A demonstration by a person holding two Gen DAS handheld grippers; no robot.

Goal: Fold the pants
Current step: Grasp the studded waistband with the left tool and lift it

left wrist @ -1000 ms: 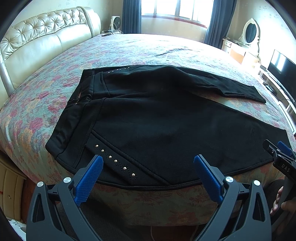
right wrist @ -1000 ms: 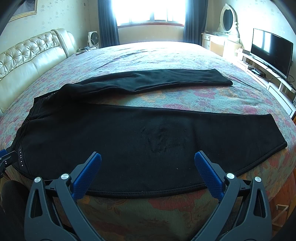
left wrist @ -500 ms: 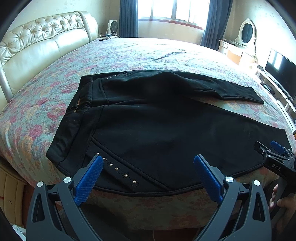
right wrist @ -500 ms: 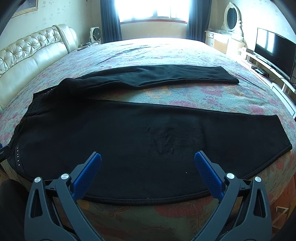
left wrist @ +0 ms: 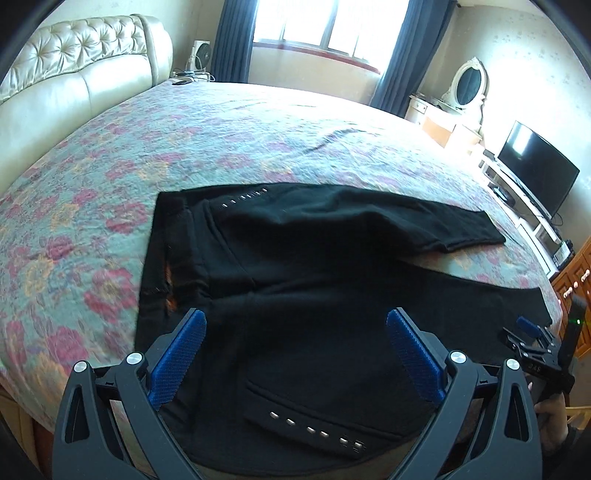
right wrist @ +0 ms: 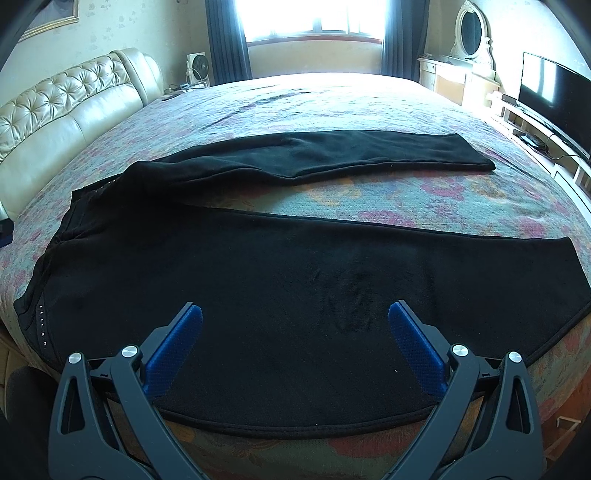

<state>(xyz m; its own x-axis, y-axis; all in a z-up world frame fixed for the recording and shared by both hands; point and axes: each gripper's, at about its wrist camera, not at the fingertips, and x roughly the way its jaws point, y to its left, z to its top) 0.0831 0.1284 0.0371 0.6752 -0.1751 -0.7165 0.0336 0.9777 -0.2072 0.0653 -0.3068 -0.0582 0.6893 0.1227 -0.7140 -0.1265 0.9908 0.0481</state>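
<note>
Black pants (left wrist: 295, 280) (right wrist: 295, 273) lie flat on the bed, waistband at the left, the two legs spread apart toward the right. Silver studs (left wrist: 317, 432) line the near pocket. My left gripper (left wrist: 295, 325) hangs open above the waist and hip area, nothing between its blue pads (left wrist: 181, 354). My right gripper (right wrist: 295, 317) is open over the near leg, close to its front edge. In the left wrist view the right gripper (left wrist: 532, 339) shows at the far right, held by a hand (left wrist: 554, 413).
The floral bedspread (right wrist: 369, 107) stretches far behind the pants. A cream tufted headboard (left wrist: 74, 74) stands at the left. A TV (right wrist: 554, 99), a low stand and a dresser with an oval mirror (right wrist: 472, 33) line the right wall. The bed's near edge (right wrist: 295, 454) lies under both grippers.
Both grippers have moved forward and up over the pants. The left one now hangs above the hip area; the right one has come in over the near leg. Both stayed open.
</note>
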